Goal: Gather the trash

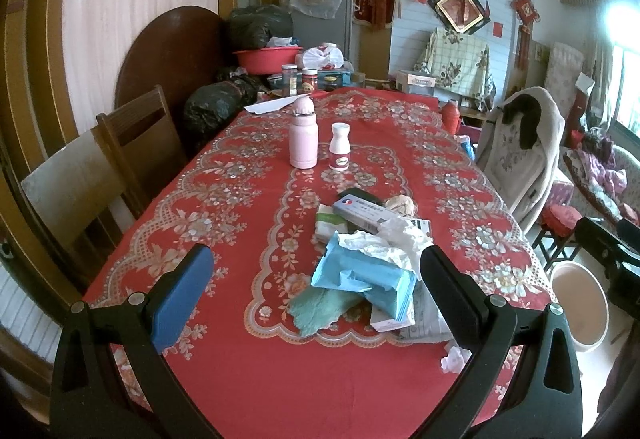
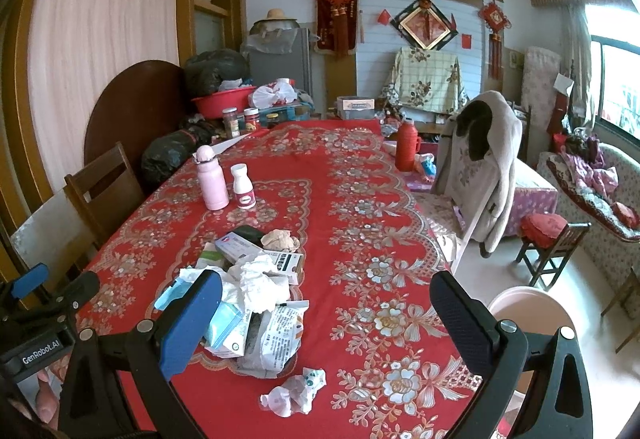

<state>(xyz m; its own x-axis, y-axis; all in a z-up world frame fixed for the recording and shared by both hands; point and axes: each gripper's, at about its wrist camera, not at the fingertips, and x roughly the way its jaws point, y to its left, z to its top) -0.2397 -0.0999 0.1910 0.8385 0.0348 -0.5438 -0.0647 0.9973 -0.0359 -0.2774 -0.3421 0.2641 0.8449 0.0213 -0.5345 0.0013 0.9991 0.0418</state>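
A heap of trash lies on the red flowered tablecloth (image 1: 248, 379): a torn blue tissue pack (image 1: 360, 279), a green rag (image 1: 320, 309), crumpled white tissue (image 1: 400, 239), a medicine box (image 1: 360, 211) and a brown paper ball (image 1: 400, 205). My left gripper (image 1: 316, 279) hovers open just in front of the heap with nothing between its fingers. In the right wrist view the same heap (image 2: 256, 287) sits behind the blue finger pad (image 2: 192, 323). A crumpled wrapper (image 2: 296, 391) lies alone nearer the table edge. My right gripper (image 2: 328, 319) is open and empty above the cloth.
A pale round bin (image 2: 532, 303) stands on the floor off the table's right edge. A pink flask (image 1: 303, 135) and a white pill bottle (image 1: 340, 147) stand mid-table. Wooden chairs (image 1: 132, 143) line the left side, a coat-draped chair (image 2: 480, 175) the right. Jars and bags crowd the far end.
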